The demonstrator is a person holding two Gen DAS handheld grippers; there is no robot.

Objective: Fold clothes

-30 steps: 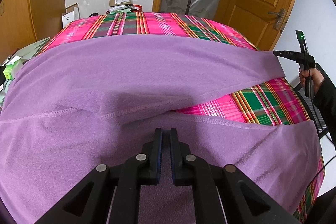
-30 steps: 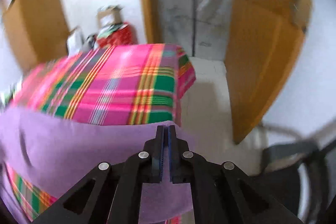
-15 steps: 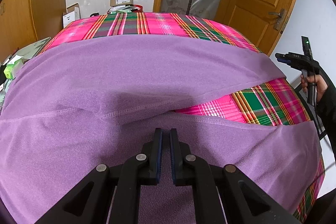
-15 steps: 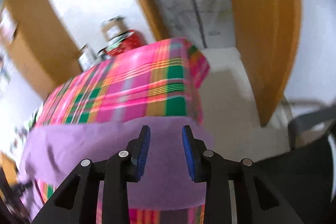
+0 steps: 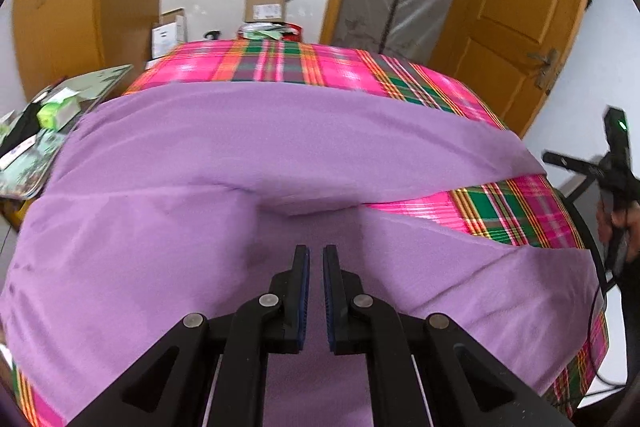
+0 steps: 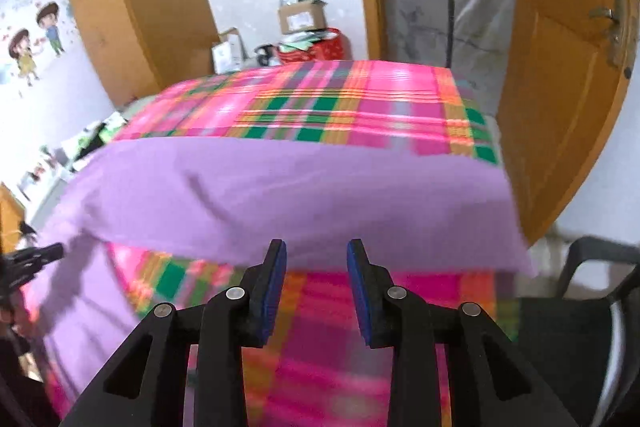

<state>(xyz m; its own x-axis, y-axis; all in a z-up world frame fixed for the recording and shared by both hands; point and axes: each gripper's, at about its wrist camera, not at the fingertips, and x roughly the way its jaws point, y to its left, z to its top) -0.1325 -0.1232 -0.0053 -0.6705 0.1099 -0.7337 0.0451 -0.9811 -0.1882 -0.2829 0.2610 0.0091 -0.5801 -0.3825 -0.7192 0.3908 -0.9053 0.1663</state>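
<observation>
A purple fleece garment (image 5: 280, 147) lies spread over a table with a pink and green plaid cover (image 5: 516, 215). One band of it runs across the far side and another across the near side, with a wedge of plaid between them at the right. My left gripper (image 5: 314, 253) sits low on the near band, its jaws nearly together with purple cloth in the narrow gap. My right gripper (image 6: 316, 247) hovers open above the plaid, just short of the far band's (image 6: 304, 195) near edge, with nothing between its pads. The right gripper (image 5: 554, 159) also shows at the table's right end.
An open wooden door (image 6: 568, 75) and a black chair (image 6: 592, 291) stand to the right of the table. Cardboard boxes (image 5: 266, 5) and a red bag (image 6: 316, 49) sit on the floor beyond the far edge. A cluttered side surface (image 5: 52, 131) is at the left.
The right gripper's jaws opened and let go of the purple edge, then drew back and swung left over the plaid. The left gripper shifted a little, still on the cloth.
</observation>
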